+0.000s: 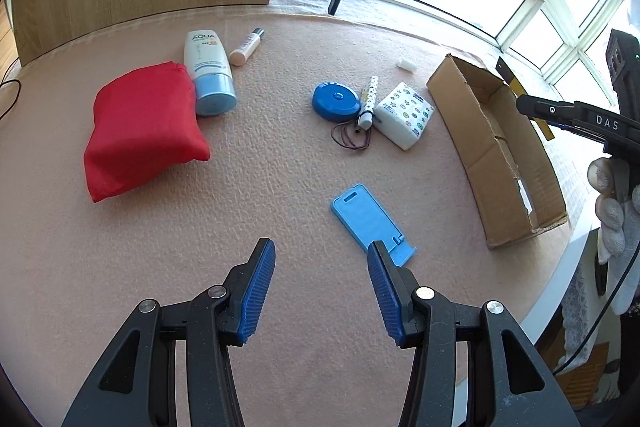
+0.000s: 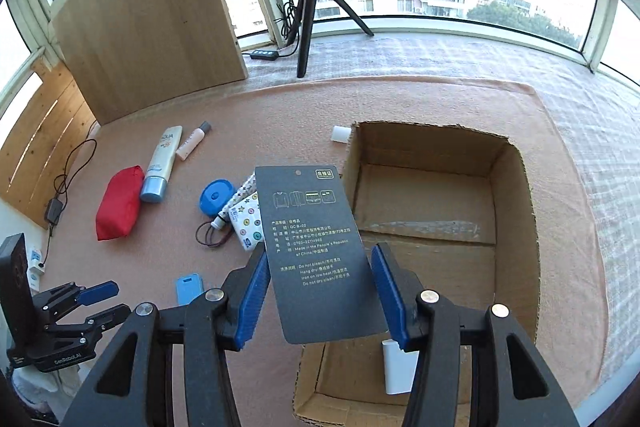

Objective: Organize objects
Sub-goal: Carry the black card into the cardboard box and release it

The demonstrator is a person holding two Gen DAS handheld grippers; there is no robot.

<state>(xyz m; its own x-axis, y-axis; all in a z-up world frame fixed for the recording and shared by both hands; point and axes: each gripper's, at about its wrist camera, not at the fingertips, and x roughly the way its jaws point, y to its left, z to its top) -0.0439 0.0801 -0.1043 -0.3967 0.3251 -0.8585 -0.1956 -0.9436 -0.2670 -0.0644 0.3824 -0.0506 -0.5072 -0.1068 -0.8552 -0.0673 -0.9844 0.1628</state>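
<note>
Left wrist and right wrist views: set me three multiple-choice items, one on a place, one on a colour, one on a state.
1. Where does the white rectangular block lie?
A. On the soft fabric pouch
B. Inside the open brown cardboard box
C. Beside the sunscreen tube

2. What colour is the soft fabric pouch?
A. Red
B. Green
C. Yellow

3. How does the left gripper stand?
A. Shut on the phone stand
B. Shut on nothing
C. Open, with nothing between its fingers

Answers:
1 B: the white rectangular block rests on the floor of the open brown cardboard box, by its near wall.
2 A: the soft fabric pouch is plain red.
3 C: the left gripper shows only bare mat between its blue pads.
</note>
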